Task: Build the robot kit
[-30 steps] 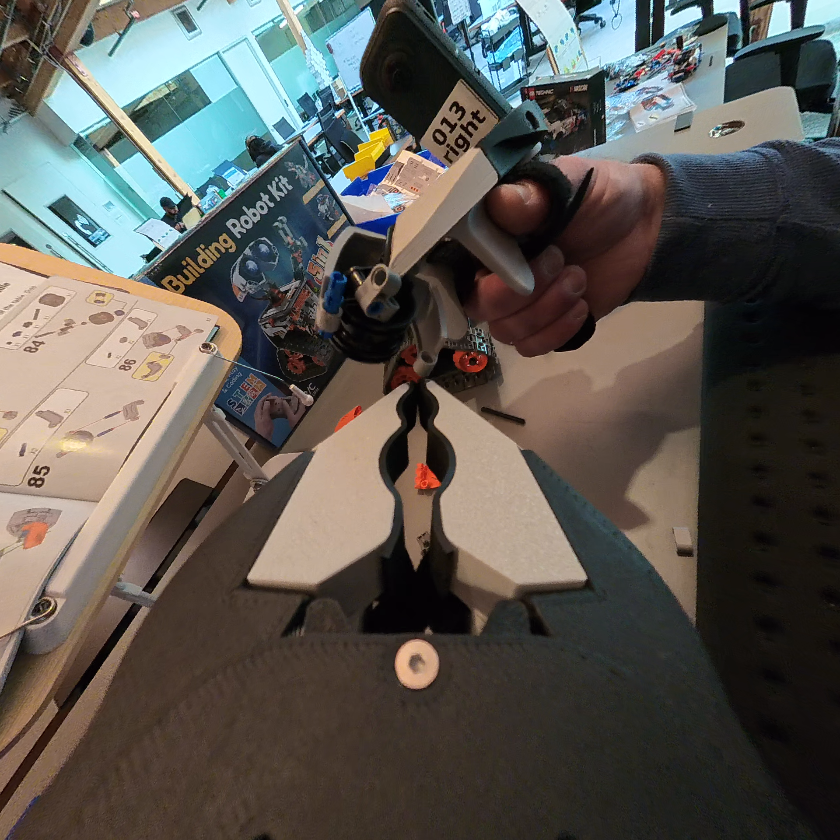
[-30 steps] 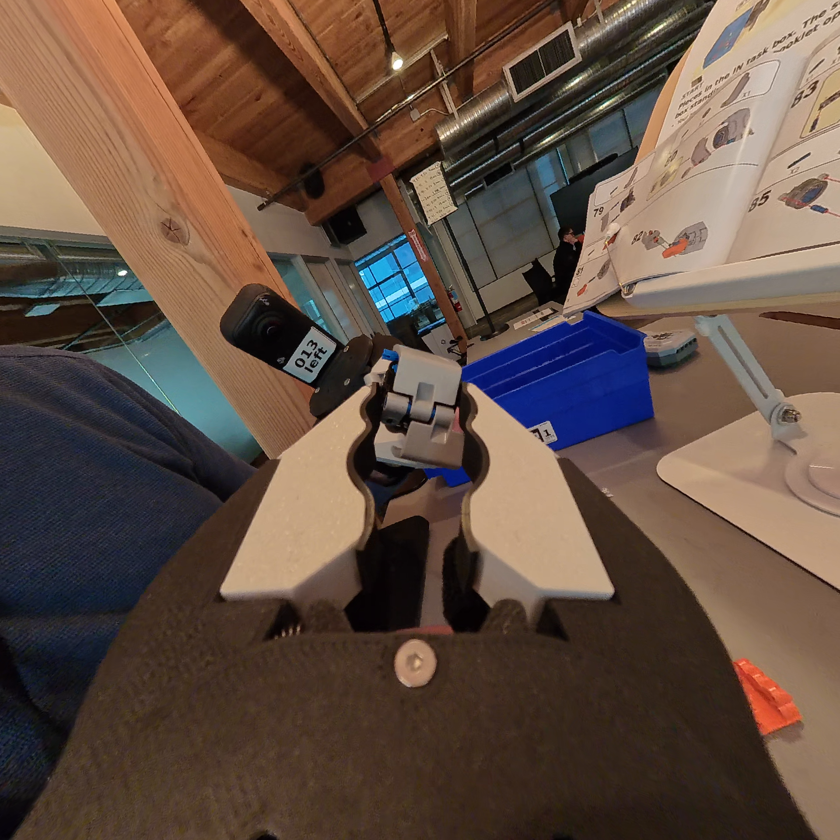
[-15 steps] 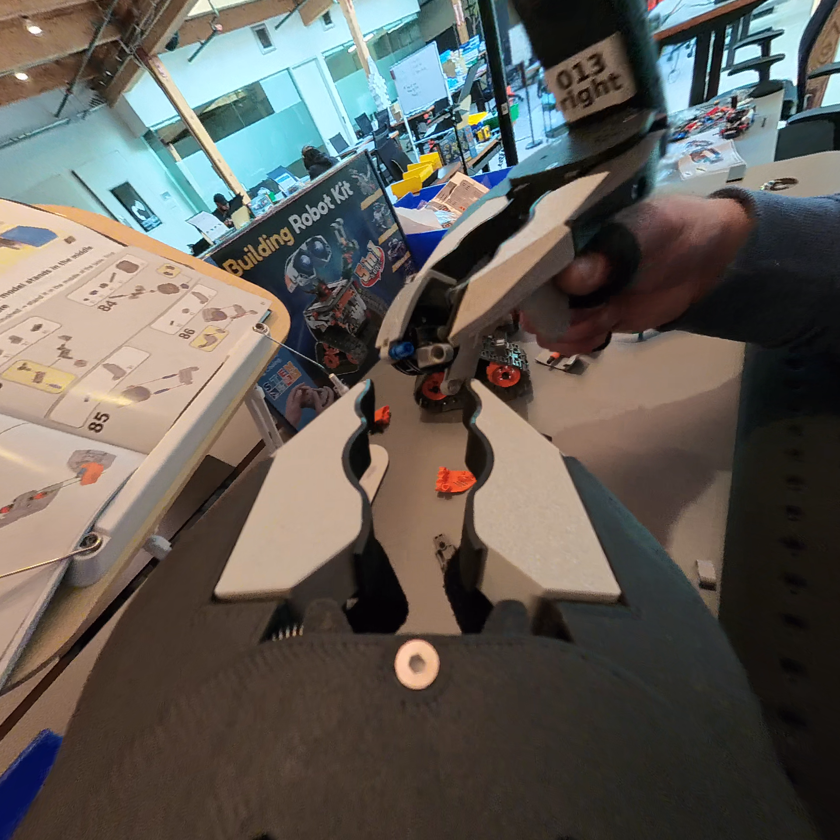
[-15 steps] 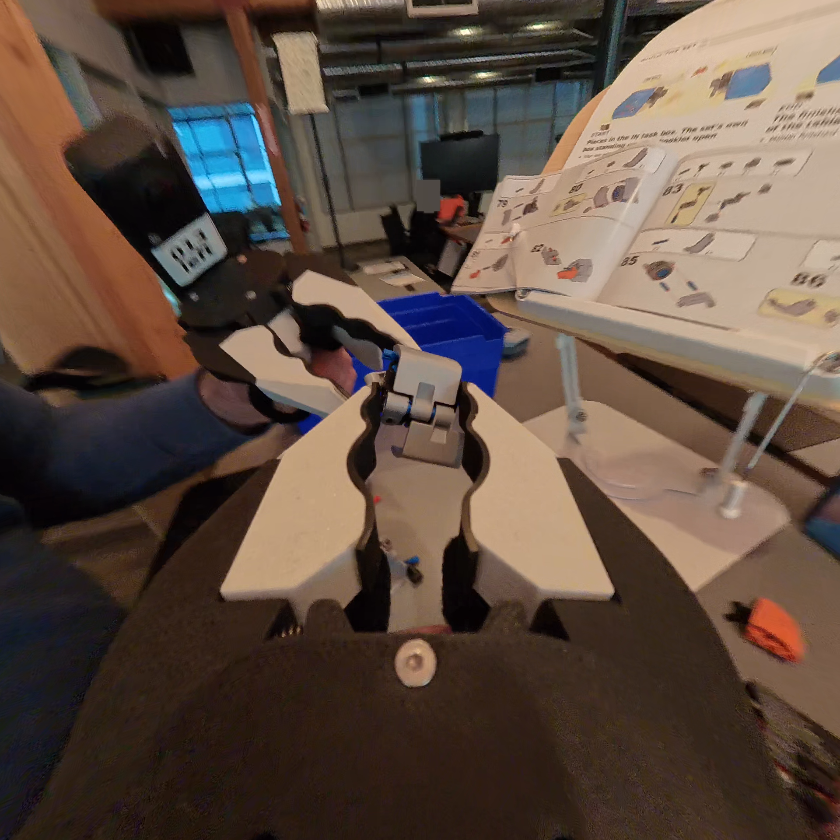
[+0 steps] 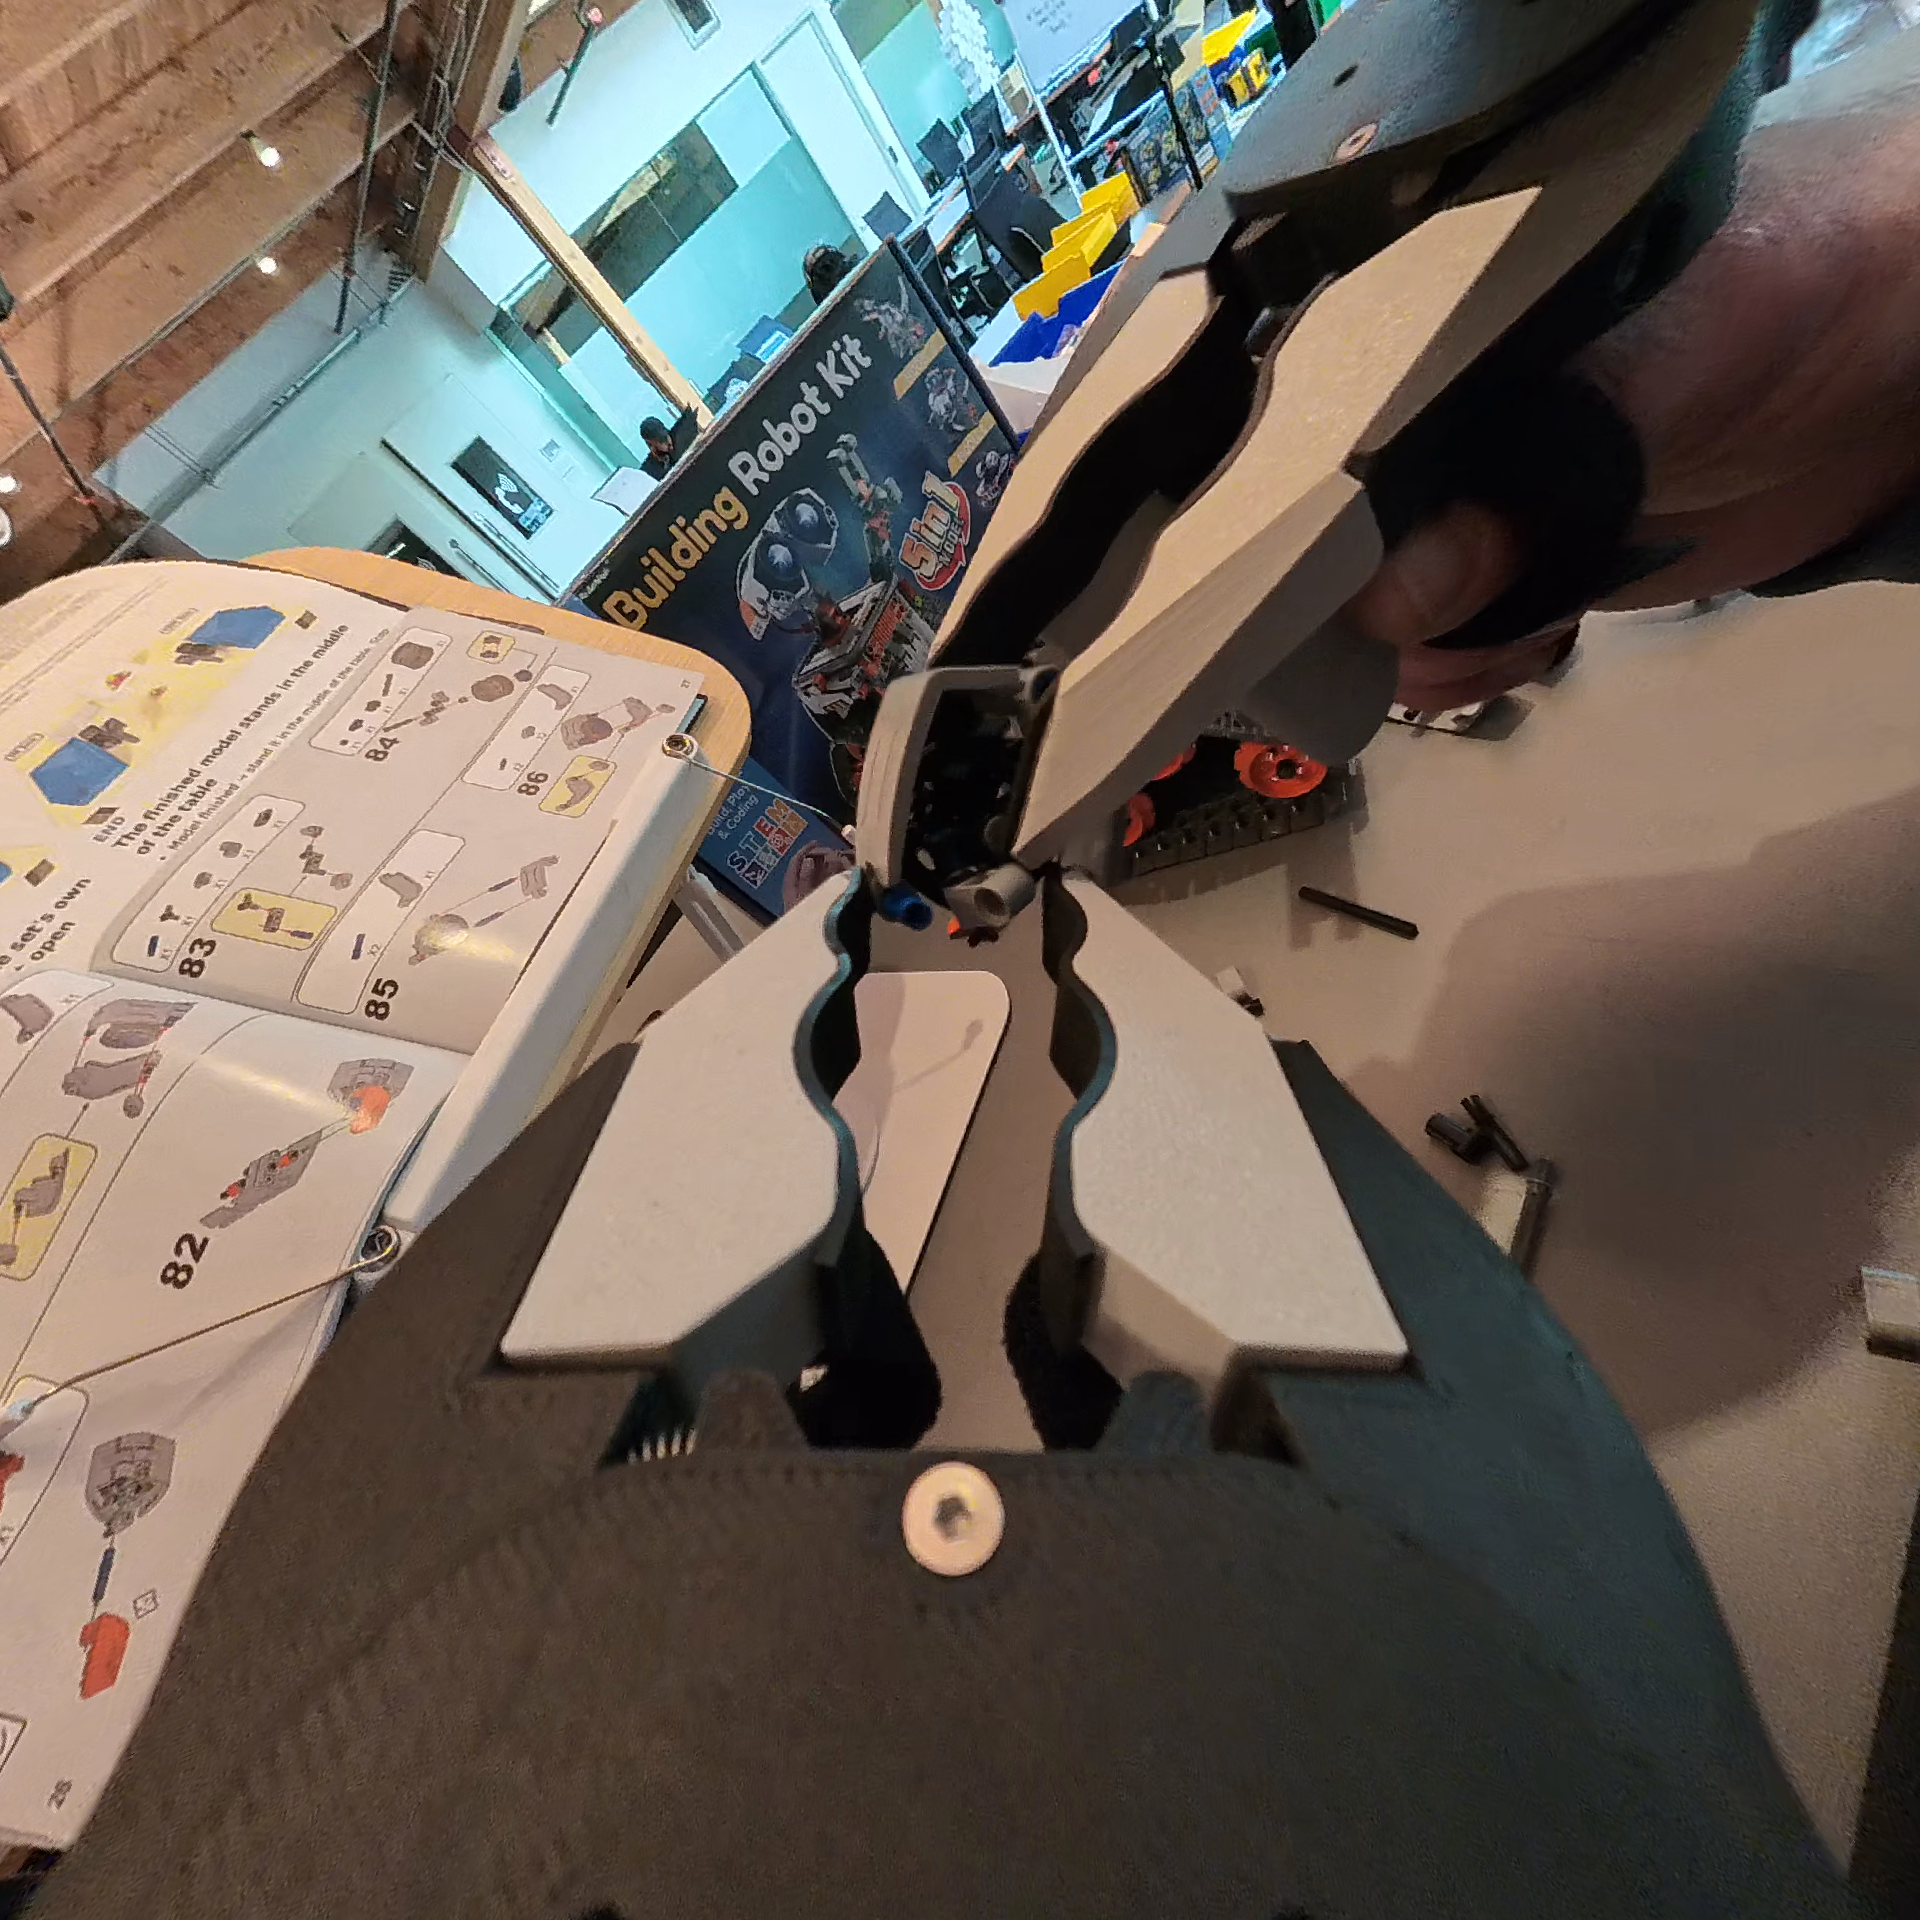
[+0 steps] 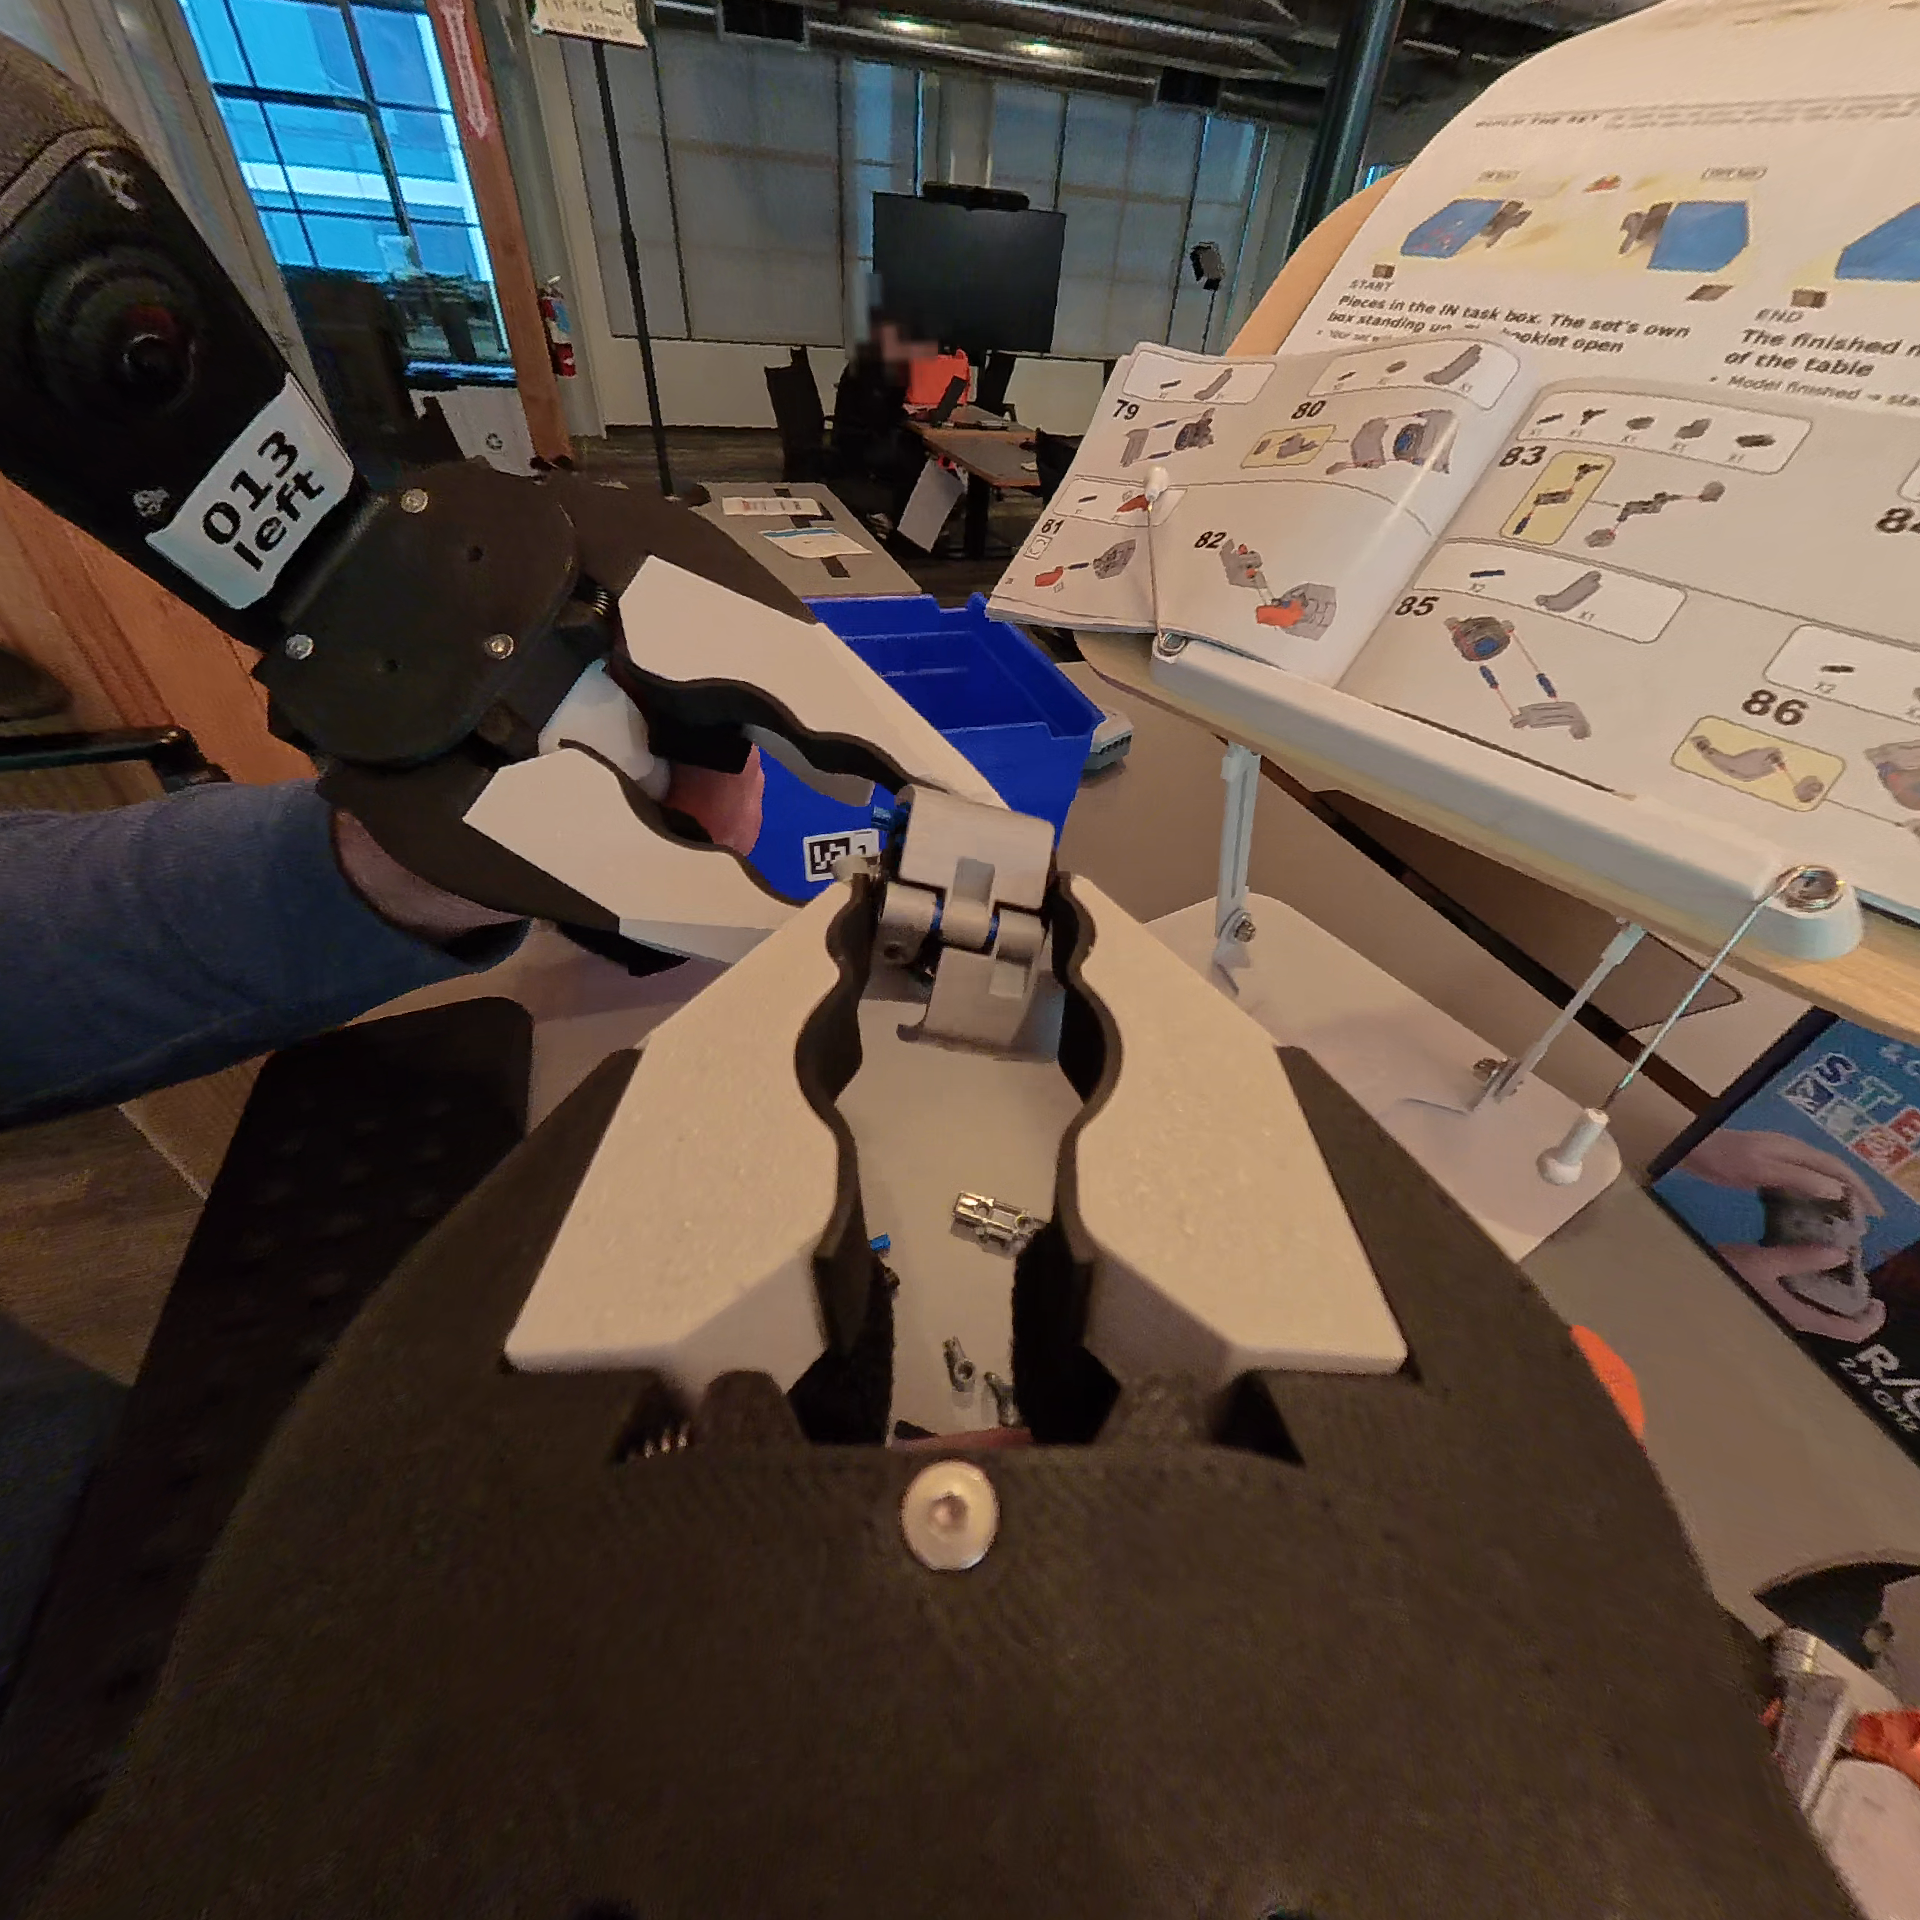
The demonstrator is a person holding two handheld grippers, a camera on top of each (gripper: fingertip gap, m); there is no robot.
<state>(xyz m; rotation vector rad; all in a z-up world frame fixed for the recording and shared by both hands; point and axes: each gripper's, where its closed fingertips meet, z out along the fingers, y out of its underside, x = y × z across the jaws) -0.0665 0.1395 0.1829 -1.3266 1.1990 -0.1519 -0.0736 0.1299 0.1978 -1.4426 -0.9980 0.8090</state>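
At the centre of the right wrist view, the right gripper (image 6: 961,914) clamps a grey brick assembly (image 6: 971,914) at its fingertips. The left gripper (image 5: 951,904) stands open, empty, its tips just below that assembly (image 5: 951,790).

grey brick assembly (image 6: 971,940) with blue pins | pinched at the right claw (image 6: 961,914) tips, clear of the worktop (image 5: 1558,1039) | left claw (image 5: 951,904) parted, tips just beside its blue pin (image 5: 906,906)
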